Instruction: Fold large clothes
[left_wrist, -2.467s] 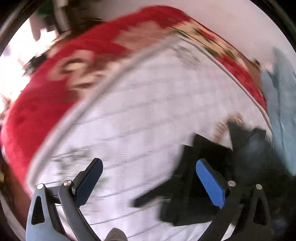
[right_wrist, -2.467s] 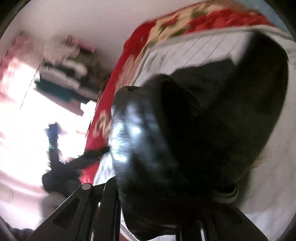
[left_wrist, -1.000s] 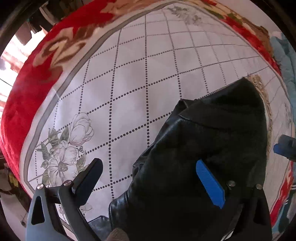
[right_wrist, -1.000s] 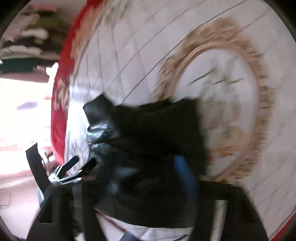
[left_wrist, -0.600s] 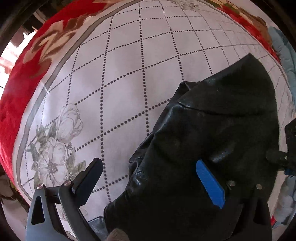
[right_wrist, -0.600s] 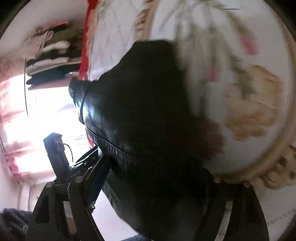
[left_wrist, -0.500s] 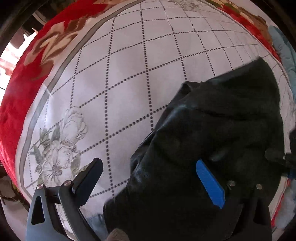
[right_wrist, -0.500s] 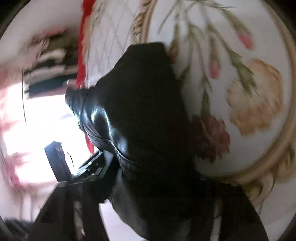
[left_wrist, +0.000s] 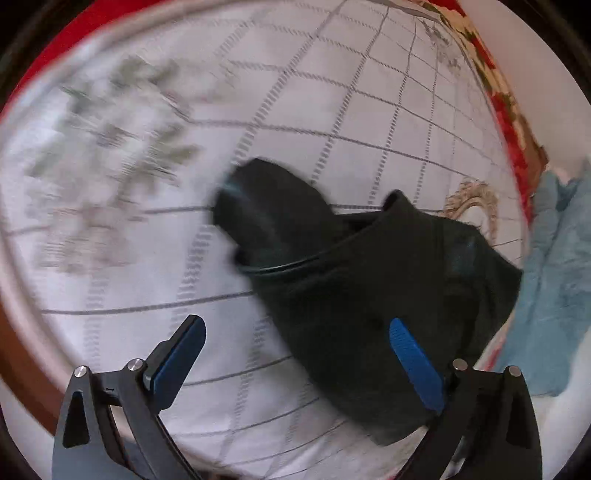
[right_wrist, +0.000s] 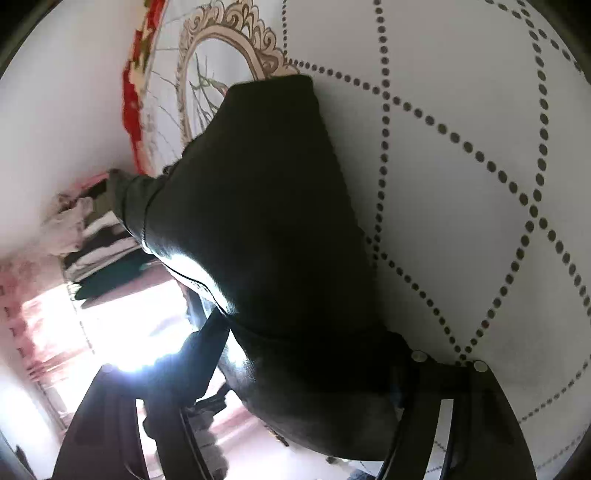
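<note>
**A:** so how far along is the fold, you reckon?

**B:** Middle of it, I'd say. The black leather jacket (left_wrist: 369, 277) is on the white quilted bedspread (left_wrist: 332, 110), bunched into a fairly compact lump. It's not a tidy rectangle though. One rounded bit (collar or sleeve end, too blurry to call) pokes out toward the middle of the bed, and the other side nearly reaches the light blue cloth (left_wrist: 554, 277) by the edge.

**A:** are the tongs holding it?

**B:** The left gripper (left_wrist: 295, 325) is spread wide and gripping nothing. The jacket's edge sits between the jaws over by one blue pad, with bare bedspread on the other side. The right gripper (right_wrist: 310, 339) is trickier. Its jaws have just been opening, and the bulk of the jacket (right_wrist: 266, 203) fills the gap between them. The leather hides the pads, so I can't tell if it's pinching or the jacket is just lying there.

**A:** what's left then?

**B:** My guess: tuck in that sticking-out part, lay it flat, maybe one more fold. There's a clothes stack (right_wrist: 92, 236) off beyond the bed, but it's not going there yet.
</note>
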